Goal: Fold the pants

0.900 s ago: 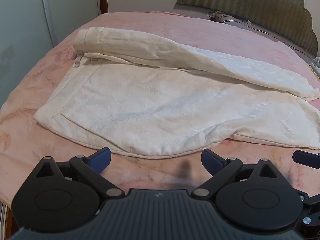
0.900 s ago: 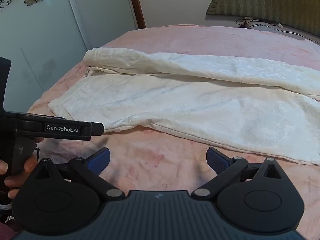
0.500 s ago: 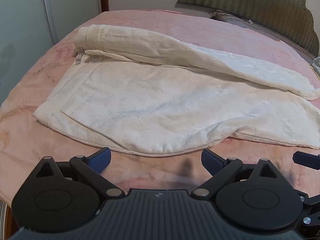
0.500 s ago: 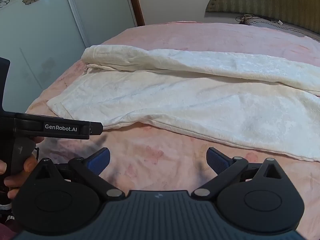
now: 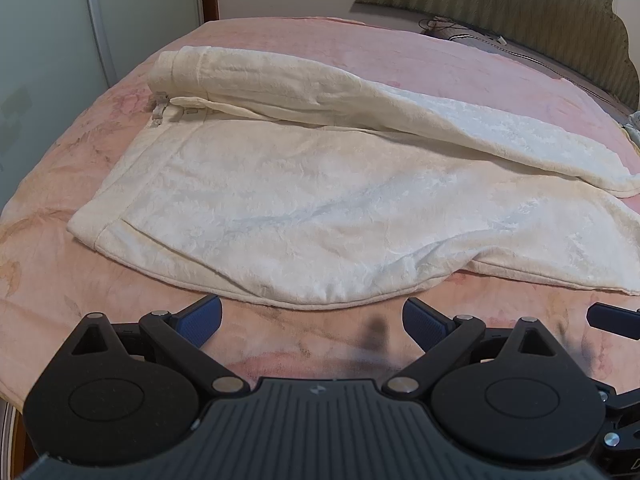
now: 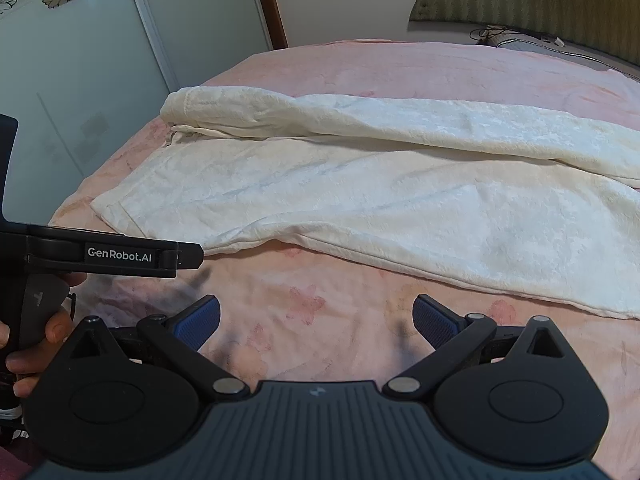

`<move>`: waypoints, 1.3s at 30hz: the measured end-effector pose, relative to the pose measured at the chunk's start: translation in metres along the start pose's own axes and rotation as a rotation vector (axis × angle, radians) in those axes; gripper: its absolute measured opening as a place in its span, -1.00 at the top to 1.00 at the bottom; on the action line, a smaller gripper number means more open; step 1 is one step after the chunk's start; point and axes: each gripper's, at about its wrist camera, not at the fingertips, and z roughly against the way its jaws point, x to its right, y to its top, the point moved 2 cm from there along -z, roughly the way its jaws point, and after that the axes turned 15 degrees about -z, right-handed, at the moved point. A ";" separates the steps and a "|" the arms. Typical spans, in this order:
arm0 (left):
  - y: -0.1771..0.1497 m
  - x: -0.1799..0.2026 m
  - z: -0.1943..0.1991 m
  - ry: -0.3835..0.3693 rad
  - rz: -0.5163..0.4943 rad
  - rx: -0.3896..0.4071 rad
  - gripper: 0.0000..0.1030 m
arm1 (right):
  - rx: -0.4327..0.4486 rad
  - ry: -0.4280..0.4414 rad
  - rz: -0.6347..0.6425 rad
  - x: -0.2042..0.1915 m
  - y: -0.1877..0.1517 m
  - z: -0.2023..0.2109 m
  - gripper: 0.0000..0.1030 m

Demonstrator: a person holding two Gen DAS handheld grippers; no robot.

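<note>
Cream-white pants (image 5: 320,216) lie flat on a pink bed, waistband at the left, legs running right; the far leg lies rolled over along the back. They also show in the right wrist view (image 6: 400,192). My left gripper (image 5: 312,318) is open and empty, just short of the pants' near curved edge. My right gripper (image 6: 316,318) is open and empty over bare blanket, short of the near leg's hem edge. The left gripper's body (image 6: 104,254) shows at the left of the right wrist view, held by a hand.
The pink flowered blanket (image 5: 280,348) covers the bed (image 6: 400,64). A green padded headboard (image 5: 520,12) stands at the back right with cables (image 5: 460,30) by it. Frosted wardrobe doors (image 6: 80,80) stand to the left past the bed edge.
Both grippers have drifted slightly; the pants sit a little lower and nearer in the left wrist view. Both grippers stay open and the pants have not moved.
</note>
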 end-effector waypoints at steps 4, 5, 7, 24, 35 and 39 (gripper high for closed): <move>-0.001 0.000 0.000 0.000 -0.005 0.004 -0.91 | -0.001 -0.017 0.002 0.001 -0.001 -0.001 -1.00; -0.001 0.000 0.000 -0.001 -0.006 0.007 -0.91 | -0.003 -0.021 0.001 0.001 -0.001 -0.001 -1.00; -0.002 0.001 0.000 -0.003 -0.013 0.007 -0.91 | -0.007 -0.036 -0.003 0.002 -0.001 -0.002 -1.00; -0.009 -0.011 0.001 -0.104 0.142 0.048 -0.91 | -0.033 -0.091 -0.025 0.009 -0.003 -0.009 -1.00; -0.004 0.006 0.003 -0.055 -0.021 0.040 -0.91 | -0.034 -0.087 -0.024 0.009 -0.005 -0.009 -1.00; -0.005 0.003 0.002 -0.048 -0.010 0.033 -0.91 | -0.033 -0.087 -0.024 0.009 -0.005 -0.009 -1.00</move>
